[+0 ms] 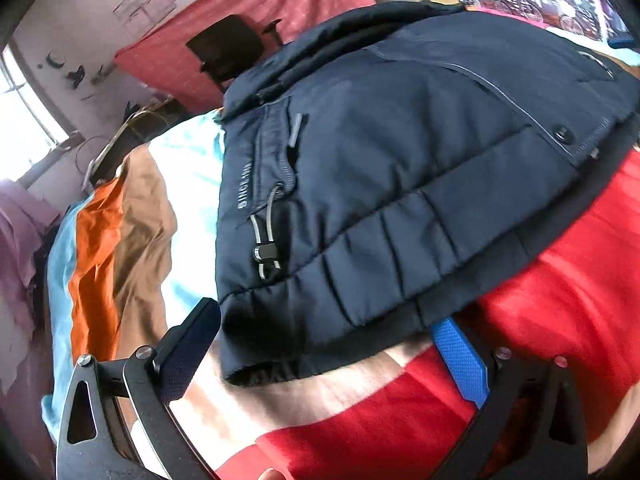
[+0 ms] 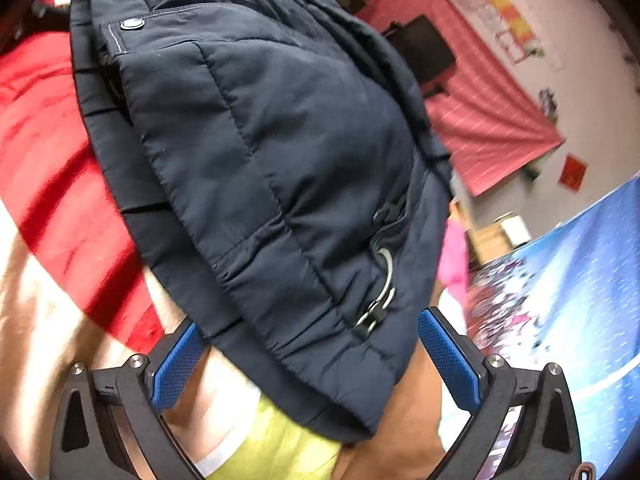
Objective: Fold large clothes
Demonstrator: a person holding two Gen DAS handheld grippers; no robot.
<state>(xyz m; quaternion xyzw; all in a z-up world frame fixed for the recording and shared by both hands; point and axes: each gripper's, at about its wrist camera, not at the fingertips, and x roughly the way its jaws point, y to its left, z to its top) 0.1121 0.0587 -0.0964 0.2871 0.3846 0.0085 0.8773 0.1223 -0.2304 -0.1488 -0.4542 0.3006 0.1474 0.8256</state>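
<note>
A: Where was the padded jacket (image 1: 400,168)?

B: It lay folded into a thick navy bundle on the striped bedspread (image 1: 560,280), mostly over its red band. In the left wrist view its long axis ran from the lower left, near the camera, up toward the far right, with the quilted hem facing the camera.

A: And the left hand-held gripper (image 1: 332,356)?

B: Spread wide. One finger stood just left of the jacket's near corner; the blue-padded finger (image 1: 460,360) poked out from under the hem edge. It pinched nothing.

A: The right hand-held gripper (image 2: 312,360)?

B: Also spread, its blue pads either side of the jacket's narrow end, which hung between them. Whether the cloth touched the pads I couldn't tell.

A: Details on the jacket?

B: A drawcord with a toggle (image 1: 266,252) near the hem, a snap button (image 1: 562,135) on a flap toward the far right, and pale lettering along a seam.

A: Room around it?

B: Open bedspread left of the jacket, in orange, tan and pale blue stripes. Beyond the jacket stood a black office chair (image 1: 232,48) against a red hanging cloth (image 1: 280,4). Right of the jacket, a blue patterned cloth (image 2: 580,300) spread out.
</note>
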